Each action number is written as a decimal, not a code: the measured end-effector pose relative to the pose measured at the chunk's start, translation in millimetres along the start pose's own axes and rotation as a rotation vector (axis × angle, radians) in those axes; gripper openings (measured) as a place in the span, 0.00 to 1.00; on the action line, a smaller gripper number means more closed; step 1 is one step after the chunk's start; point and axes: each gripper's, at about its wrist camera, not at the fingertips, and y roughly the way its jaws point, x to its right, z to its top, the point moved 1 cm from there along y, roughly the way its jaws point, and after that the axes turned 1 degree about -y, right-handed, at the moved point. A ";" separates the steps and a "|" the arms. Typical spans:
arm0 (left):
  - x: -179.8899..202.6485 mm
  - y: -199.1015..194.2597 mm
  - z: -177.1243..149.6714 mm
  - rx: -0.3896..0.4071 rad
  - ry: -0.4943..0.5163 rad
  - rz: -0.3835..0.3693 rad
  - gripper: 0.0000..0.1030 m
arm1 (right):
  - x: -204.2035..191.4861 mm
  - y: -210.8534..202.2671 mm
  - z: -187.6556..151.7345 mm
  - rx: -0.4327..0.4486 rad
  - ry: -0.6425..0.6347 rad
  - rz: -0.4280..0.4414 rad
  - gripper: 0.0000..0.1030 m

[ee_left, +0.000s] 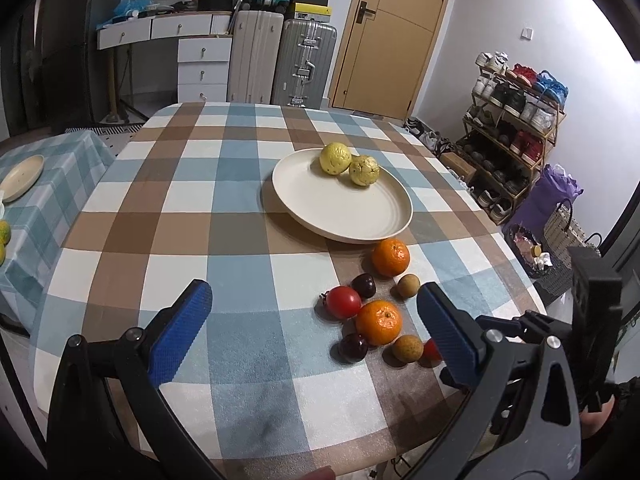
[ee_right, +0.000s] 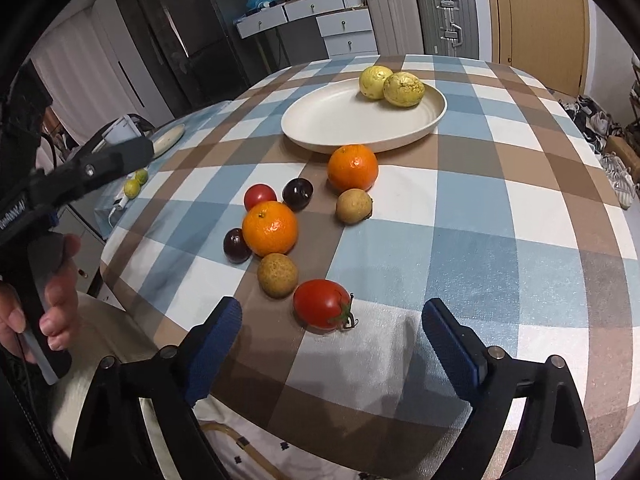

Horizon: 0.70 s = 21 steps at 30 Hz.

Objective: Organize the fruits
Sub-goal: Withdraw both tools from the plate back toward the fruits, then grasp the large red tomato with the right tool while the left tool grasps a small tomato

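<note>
Both tongs, left (ee_left: 314,320) and right (ee_right: 332,330), gape empty; two guavas (ee_left: 335,159) sit on the plate (ee_left: 360,216), far side of desk (ee_left: 200,208).

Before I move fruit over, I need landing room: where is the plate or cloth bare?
The plate is bare on its near and left parts; two yellow fruits crowd its far rim. Cloth right of the oranges lies bare. It is crowded between the plate's near rim and the near tomato.
</note>
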 end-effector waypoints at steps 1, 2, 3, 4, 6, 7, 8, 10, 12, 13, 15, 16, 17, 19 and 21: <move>-0.7 -0.3 0.3 0.000 -0.004 0.000 0.99 | -0.5 1.0 0.0 -0.002 -0.003 -0.001 0.90; -1.7 -1.9 0.2 0.003 -0.008 0.002 0.99 | -0.9 2.2 0.0 -0.005 -0.009 -0.002 0.88; -2.8 -3.0 0.7 0.010 -0.014 0.005 0.99 | -1.5 3.3 -0.1 -0.008 -0.014 -0.003 0.84; -4.5 -5.4 1.8 0.025 -0.023 0.009 0.99 | -2.0 4.4 -0.3 -0.011 -0.020 -0.011 0.79; -7.3 -10.2 2.9 0.044 -0.038 0.008 0.99 | -2.0 7.2 0.2 -0.021 -0.024 -0.032 0.70; -8.9 -11.8 3.4 0.050 -0.045 0.009 0.99 | -2.0 8.5 0.4 -0.026 -0.023 -0.022 0.64; -10.7 -13.0 3.8 0.054 -0.052 0.011 0.99 | -2.4 9.4 0.4 -0.029 -0.024 -0.016 0.62; -14.3 -13.0 4.2 0.051 -0.068 0.010 0.99 | -4.0 10.9 0.3 -0.033 -0.033 -0.018 0.58; -17.2 -12.6 4.2 0.045 -0.082 0.004 0.99 | -5.5 12.8 -0.1 -0.040 -0.041 -0.016 0.56; -18.4 -12.6 4.3 0.043 -0.089 -0.001 0.99 | -6.0 13.5 -0.7 -0.042 -0.042 -0.012 0.53; -20.4 -12.7 4.5 0.041 -0.099 -0.007 0.99 | -6.0 14.4 -1.3 -0.046 -0.040 -0.012 0.51; -20.8 -12.9 4.5 0.042 -0.099 -0.004 0.99 | -5.4 14.5 -1.0 -0.045 -0.036 -0.010 0.47; -20.6 -12.4 4.6 0.044 -0.096 -0.002 0.99 | -4.6 14.6 -0.8 -0.046 -0.028 0.001 0.46; -21.0 -12.2 4.5 0.044 -0.096 -0.001 0.99 | -3.8 14.7 -0.5 -0.045 -0.021 0.006 0.36; -21.1 -12.2 4.6 0.044 -0.096 0.000 0.99 | -4.5 14.7 -0.4 -0.047 -0.028 0.010 0.33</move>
